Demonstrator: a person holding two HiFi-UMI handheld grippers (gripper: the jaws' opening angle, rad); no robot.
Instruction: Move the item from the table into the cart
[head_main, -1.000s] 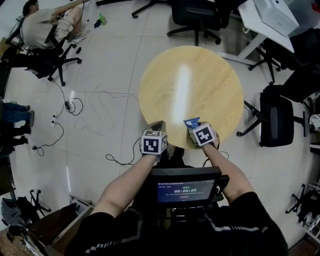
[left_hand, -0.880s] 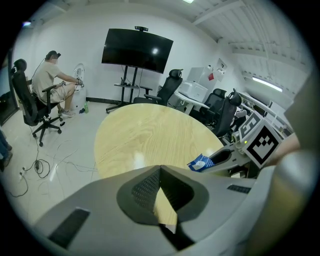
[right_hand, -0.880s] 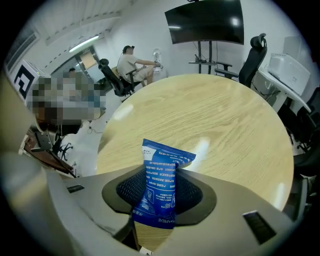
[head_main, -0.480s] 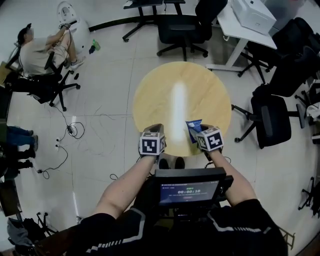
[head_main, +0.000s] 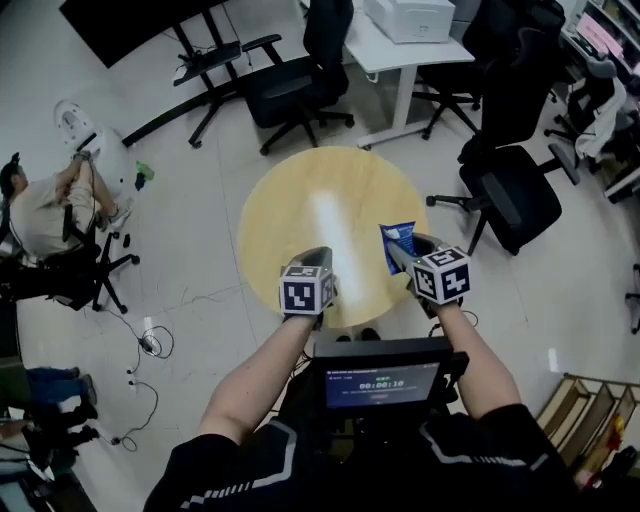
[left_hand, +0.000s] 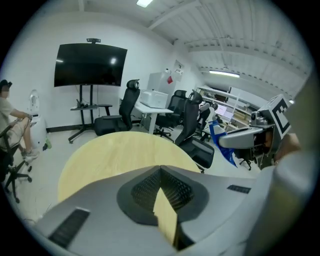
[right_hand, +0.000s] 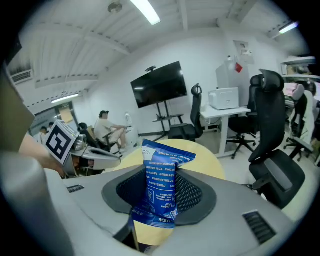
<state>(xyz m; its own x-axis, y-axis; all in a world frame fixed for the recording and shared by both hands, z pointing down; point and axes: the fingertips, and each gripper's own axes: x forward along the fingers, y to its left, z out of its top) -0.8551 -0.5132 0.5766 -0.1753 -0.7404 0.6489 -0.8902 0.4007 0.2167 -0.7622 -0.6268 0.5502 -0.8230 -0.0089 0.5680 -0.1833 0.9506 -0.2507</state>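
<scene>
the right tongs (head_main: 412, 258) grip the packet (right_hand: 161, 175) above the worktop (head_main: 300, 210) edge, the left tongs (left_hand: 161, 172) closed on nothing, and that pinch (apparently low on it) could let it slip while hunting the unseen cart.

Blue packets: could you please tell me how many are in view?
1: the blue packet is gripped in the fingers of the right gripper, by the edge of the round table, which bears none.

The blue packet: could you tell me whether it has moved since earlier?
Yes: the blue packet shifted from over the round table's near edge towards its right edge.
</scene>
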